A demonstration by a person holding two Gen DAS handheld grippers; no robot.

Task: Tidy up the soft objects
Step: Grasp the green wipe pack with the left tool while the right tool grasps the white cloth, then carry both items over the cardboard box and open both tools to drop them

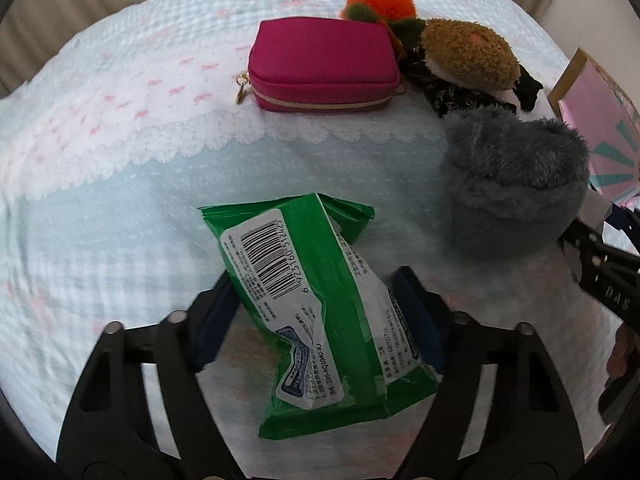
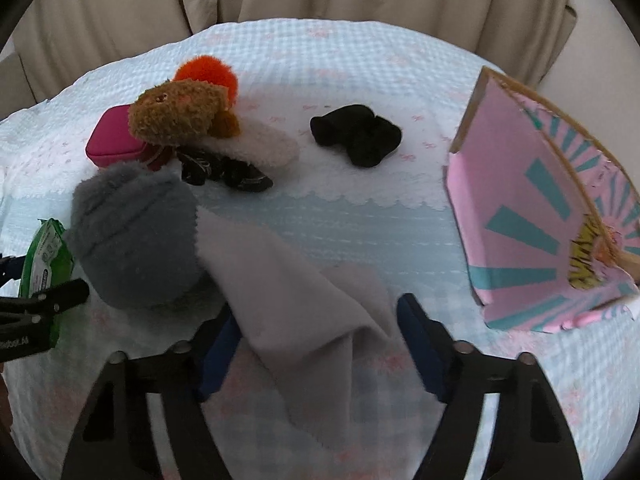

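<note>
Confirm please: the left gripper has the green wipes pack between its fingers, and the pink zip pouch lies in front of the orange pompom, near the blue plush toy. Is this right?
One detail is wrong: the plush toy near the pink zip pouch is brown, not blue, as the left wrist view shows. The rest holds: the green wipes pack sits between the fingers of the left gripper, and the pouch lies in front of the orange pompom.

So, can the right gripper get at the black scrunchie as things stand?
Probably not yet: the right gripper has the grey cloth between its jaws. The bedspread up to the black scrunchie lies bare.
</note>
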